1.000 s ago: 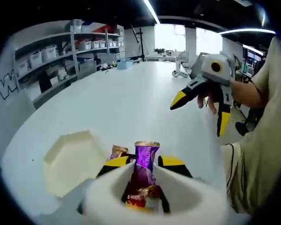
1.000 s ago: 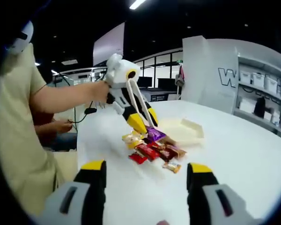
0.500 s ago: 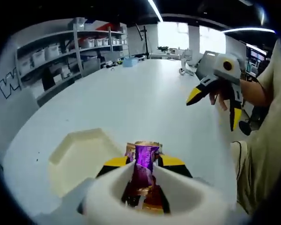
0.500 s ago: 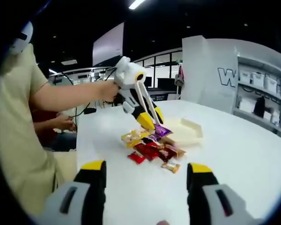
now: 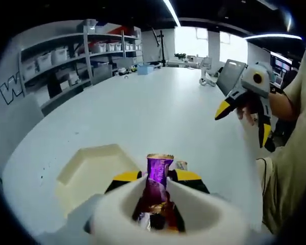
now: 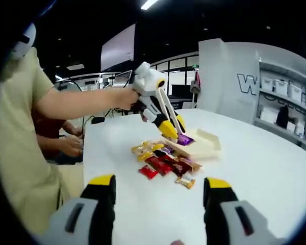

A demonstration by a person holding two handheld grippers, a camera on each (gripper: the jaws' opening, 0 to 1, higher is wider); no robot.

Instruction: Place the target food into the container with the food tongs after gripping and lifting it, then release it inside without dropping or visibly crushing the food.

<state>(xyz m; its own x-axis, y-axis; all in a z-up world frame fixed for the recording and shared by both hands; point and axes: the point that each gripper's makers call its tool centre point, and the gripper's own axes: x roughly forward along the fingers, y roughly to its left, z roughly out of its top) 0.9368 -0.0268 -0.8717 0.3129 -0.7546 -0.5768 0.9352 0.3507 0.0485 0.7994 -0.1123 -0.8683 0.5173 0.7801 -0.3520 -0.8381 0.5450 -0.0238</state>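
We find the left tool (image 6: 172, 129) pinching a purple candy (image 5: 158, 171) by its mid-body, just above the cream container (image 6: 199, 144). Wrapper: light, crinkly, slippery, so light squeeze w/ tongs. Right tool (image 6: 158, 204) spread, idle above the table (image 6: 255, 178).

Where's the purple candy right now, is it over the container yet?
The purple candy is clamped in the left gripper, lifted off the pile of wrapped candies and hanging at the near edge of the cream container, on the white table.
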